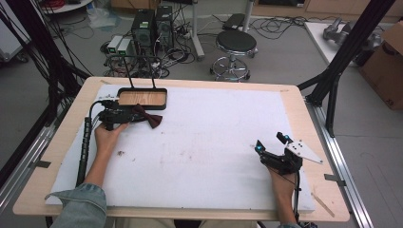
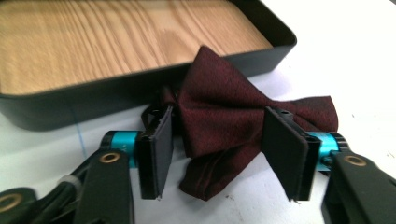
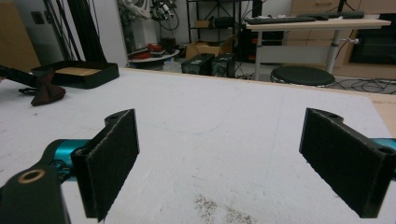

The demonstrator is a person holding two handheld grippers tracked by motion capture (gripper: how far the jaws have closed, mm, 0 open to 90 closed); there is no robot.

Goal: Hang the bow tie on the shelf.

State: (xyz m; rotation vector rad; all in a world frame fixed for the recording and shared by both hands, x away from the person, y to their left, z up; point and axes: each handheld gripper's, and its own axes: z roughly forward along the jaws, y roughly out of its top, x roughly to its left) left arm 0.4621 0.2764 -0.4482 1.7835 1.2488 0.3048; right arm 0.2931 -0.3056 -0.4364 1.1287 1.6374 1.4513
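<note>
Two grippers: left gripper (image 2: pixel 217 154) spread around the bow tie (image 2: pixel 233 121), tray (image 2: pixel 140 84) at twelve o'clock; right gripper (image 3: pixel 219 163) spread.

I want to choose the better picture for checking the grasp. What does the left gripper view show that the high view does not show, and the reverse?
Left gripper view alone: the weave of the dark red bow tie, its loose lower wing, and the open left gripper with its pads either side of the tie, not closed on it. High view alone: the person's left hand, the right gripper at the table's other side, the white mat, the stool. Both: the bow tie lying on the mat beside the black tray with a wood-grain bottom.
</note>
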